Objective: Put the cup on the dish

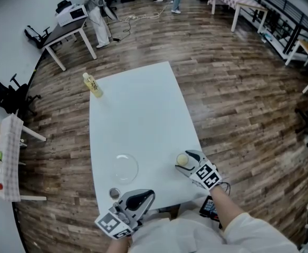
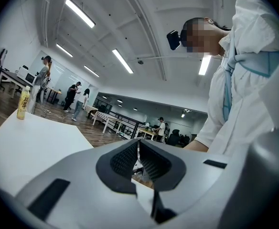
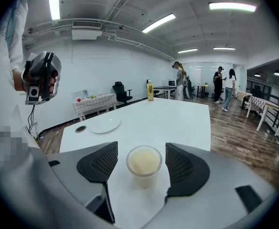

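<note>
Chiefly, the risk is at the counter right edge. The cup stands close to it, brim-full of pale liquid, btwn the right gripper's spread jaws and untouched. An off-centre squeeze could tip or slosh it. The bare top leaves ample room leftward to the dish. The left gripper, jaws together w/ nothing held, is near that dish.

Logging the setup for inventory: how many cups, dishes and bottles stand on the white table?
Clear plastic cup of pale yellowish liquid: 1
Clear round dish: 1
Yellow drink bottle: 1
Total: 3
</note>
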Available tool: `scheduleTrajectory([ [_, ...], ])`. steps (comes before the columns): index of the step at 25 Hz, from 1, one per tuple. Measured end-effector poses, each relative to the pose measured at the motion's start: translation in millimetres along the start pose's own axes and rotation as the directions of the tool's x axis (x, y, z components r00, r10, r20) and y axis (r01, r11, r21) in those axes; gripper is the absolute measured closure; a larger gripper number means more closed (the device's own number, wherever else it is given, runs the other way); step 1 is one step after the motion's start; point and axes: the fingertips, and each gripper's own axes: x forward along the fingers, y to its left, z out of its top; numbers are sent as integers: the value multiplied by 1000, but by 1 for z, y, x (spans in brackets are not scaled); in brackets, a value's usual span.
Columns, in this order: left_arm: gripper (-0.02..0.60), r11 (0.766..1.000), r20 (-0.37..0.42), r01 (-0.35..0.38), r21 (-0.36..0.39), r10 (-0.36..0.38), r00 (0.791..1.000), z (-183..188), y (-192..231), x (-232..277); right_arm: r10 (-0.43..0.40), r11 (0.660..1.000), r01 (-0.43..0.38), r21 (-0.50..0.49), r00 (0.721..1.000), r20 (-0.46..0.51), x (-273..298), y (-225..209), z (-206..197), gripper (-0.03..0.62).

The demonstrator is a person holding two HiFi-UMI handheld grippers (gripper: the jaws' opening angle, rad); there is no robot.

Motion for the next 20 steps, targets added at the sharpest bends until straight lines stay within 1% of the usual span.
scheduleTrajectory([
  [5, 578, 1000, 3, 0, -1, 0, 1000, 0, 0, 2, -7, 1000, 6, -11, 999, -46, 8, -1, -11, 283],
  [9, 579, 1000, 6, 3, 0, -3, 1000, 0, -2, 2, -27, 1000, 26, -6, 997, -73, 13, -5, -15, 284],
  [13, 579, 1000, 9, -2, 2, 2, 1000, 2, -2, 0, -37, 999, 34, -26, 994, -107, 16, -7, -19, 307],
  [20, 580, 1000, 10, -6, 3, 6, 1000, 3, 1, -1, -44, 998, 39, -47, 992, -115, 17, -9, -20, 312],
])
